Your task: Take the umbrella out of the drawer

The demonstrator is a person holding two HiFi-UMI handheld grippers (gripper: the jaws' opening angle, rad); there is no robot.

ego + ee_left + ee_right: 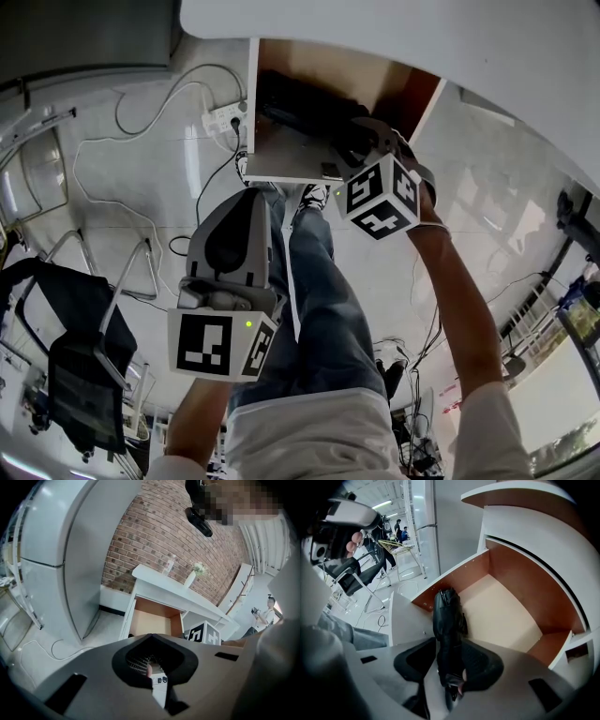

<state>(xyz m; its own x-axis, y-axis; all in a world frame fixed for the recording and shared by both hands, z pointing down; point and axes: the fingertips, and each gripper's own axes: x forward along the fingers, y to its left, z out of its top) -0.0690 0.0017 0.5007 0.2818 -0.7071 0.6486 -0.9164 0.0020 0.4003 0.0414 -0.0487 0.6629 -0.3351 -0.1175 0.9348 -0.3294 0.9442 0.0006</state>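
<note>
A black folded umbrella [447, 630] lies in the open drawer [501, 606], near its front left corner. In the right gripper view it runs lengthwise between the jaws of my right gripper [448, 644]. It rests against the right-hand jaw and a dark gap shows on its left side, so the jaws stand open around it. From the head view the right gripper [361, 145] reaches steeply down into the drawer [281, 155], where the umbrella [300, 112] shows as a dark mass. My left gripper [251, 192] hangs in front of the drawer, shut and empty.
The drawer sticks out from under a white desk top [422, 28]. A power strip [225, 117] with cables lies on the floor to the left. A black chair [80, 347] stands at lower left. The person's legs in jeans [319, 281] are below the drawer.
</note>
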